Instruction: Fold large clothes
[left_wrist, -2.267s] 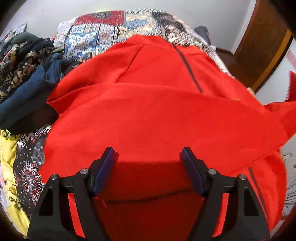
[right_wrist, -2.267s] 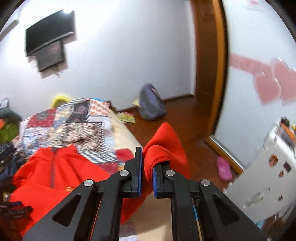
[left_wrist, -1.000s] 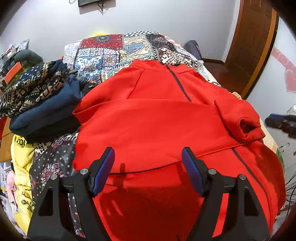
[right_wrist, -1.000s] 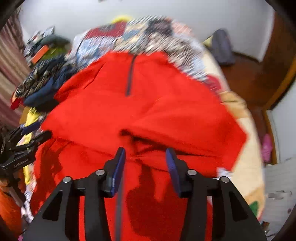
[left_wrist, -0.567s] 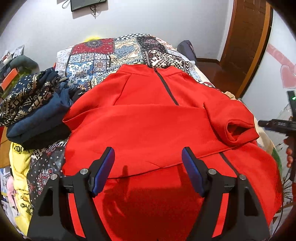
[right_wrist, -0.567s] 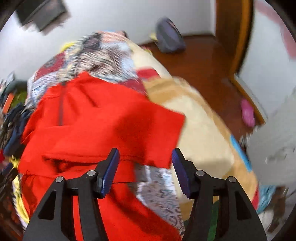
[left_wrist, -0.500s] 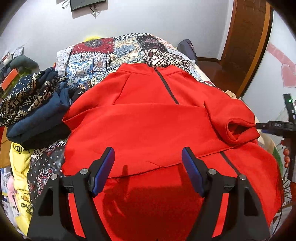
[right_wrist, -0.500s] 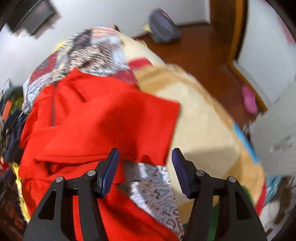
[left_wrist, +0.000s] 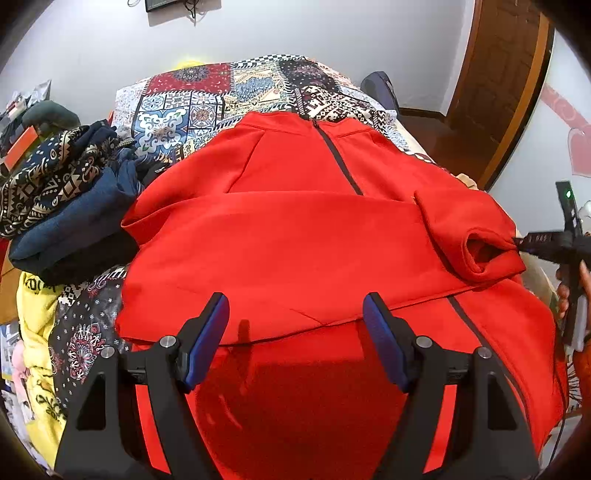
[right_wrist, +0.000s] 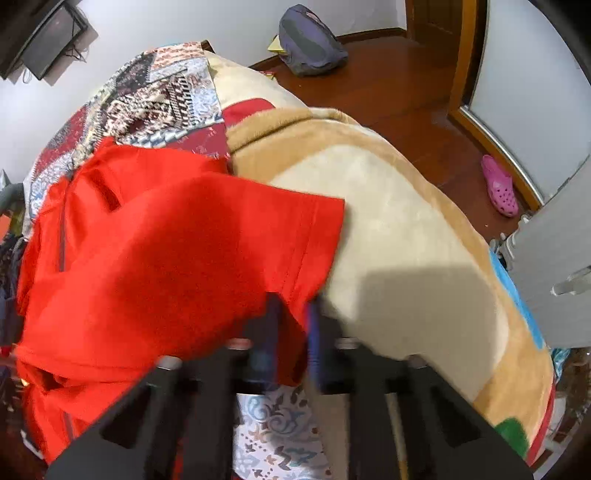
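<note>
A large red zip jacket (left_wrist: 295, 236) lies spread on the bed, with one sleeve folded across its chest. My left gripper (left_wrist: 295, 325) is open and empty, hovering above the jacket's lower half. My right gripper (right_wrist: 293, 325) is shut on the cuff of the jacket's red sleeve (right_wrist: 303, 236) at the bed's right side; the view is blurred by motion. It also shows in the left wrist view (left_wrist: 546, 245) at the sleeve cuff (left_wrist: 484, 254).
A patchwork quilt (left_wrist: 207, 99) covers the bed. A pile of dark patterned clothes (left_wrist: 62, 199) lies left of the jacket, a yellow garment (left_wrist: 35, 328) below it. A beige blanket (right_wrist: 402, 236) hangs over the right side. A backpack (right_wrist: 310, 40) and pink shoe (right_wrist: 498, 190) are on the floor.
My right gripper was open over the sleeve end, then moved in and closed on the cuff. My left gripper rose and stayed open above the jacket.
</note>
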